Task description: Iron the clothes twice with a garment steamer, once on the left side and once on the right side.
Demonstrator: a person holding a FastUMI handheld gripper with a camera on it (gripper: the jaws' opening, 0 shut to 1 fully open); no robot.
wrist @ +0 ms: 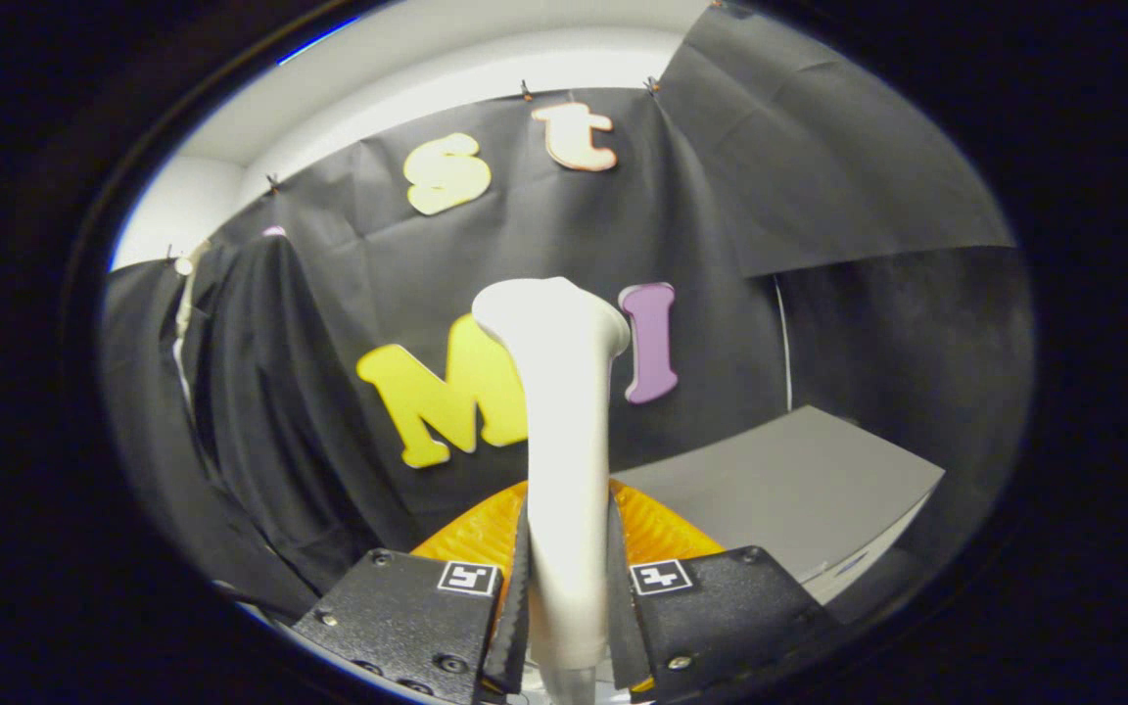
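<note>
garment (pixel 260 411) dark, hanging at booth wall, left of and beyond fingers | steamer (pixel 564 411) white, upright between fingers, head flaring above them, apart from garment | tool (pixel 569 607) pinching steamer handle, both fingers pressed on it | orange base (pixel 662 529) just behind fingers | desk (pixel 799 490) grey, beyond at right

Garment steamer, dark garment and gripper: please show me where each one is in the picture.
garment steamer (pixel 564 431): gripper view, on the middle of its white body, held between the fingers.
dark garment (pixel 260 392): gripper view, on the hanging cloth beyond the fingers.
gripper (pixel 567 578): gripper view, midway between the fingertips, both pressing on the steamer.
</note>
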